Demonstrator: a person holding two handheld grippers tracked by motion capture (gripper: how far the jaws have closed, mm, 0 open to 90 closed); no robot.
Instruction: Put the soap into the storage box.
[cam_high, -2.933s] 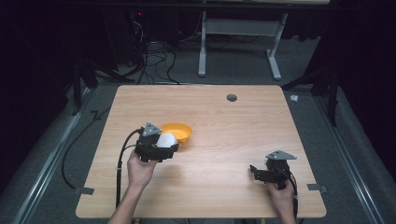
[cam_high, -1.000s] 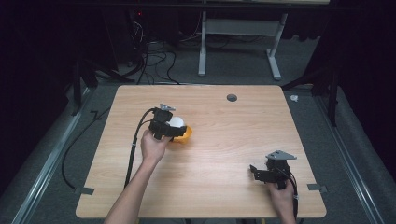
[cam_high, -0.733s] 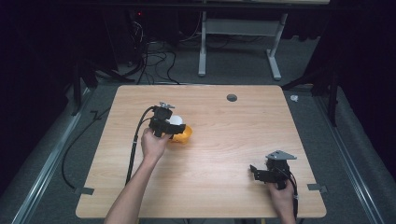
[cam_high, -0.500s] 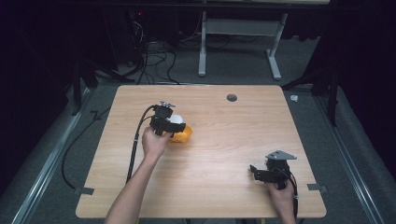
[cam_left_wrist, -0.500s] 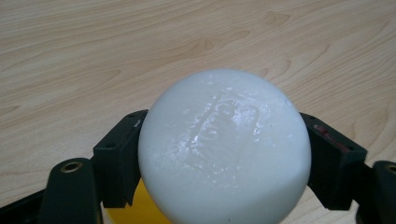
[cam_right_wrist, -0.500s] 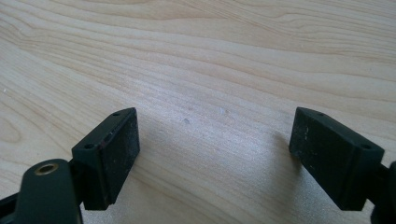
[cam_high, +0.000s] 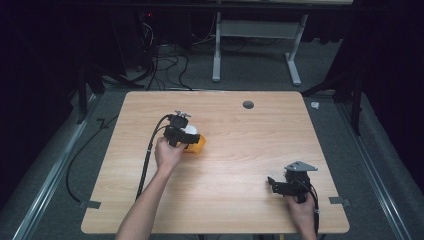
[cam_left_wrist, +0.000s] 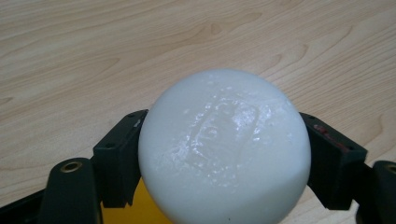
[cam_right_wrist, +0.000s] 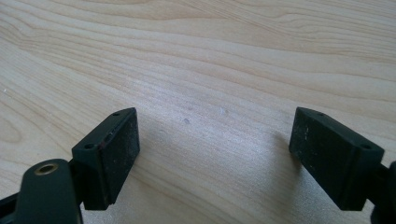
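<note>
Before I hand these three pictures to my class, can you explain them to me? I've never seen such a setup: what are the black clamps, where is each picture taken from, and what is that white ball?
No robot here: a person holds a two-jaw gripper in each hand at a wooden table. The high view looks down from above the person's side. The other two pictures come from cameras riding on the grippers, looking along their black jaws.

The left gripper is shut on a white ball, glossy and smooth, one jaw on each side. It is held just above an orange bowl; a sliver of yellow-orange shows below the ball in the left gripper view.

The right gripper is open, holding nothing, low over bare wood near the table's front right.
</note>
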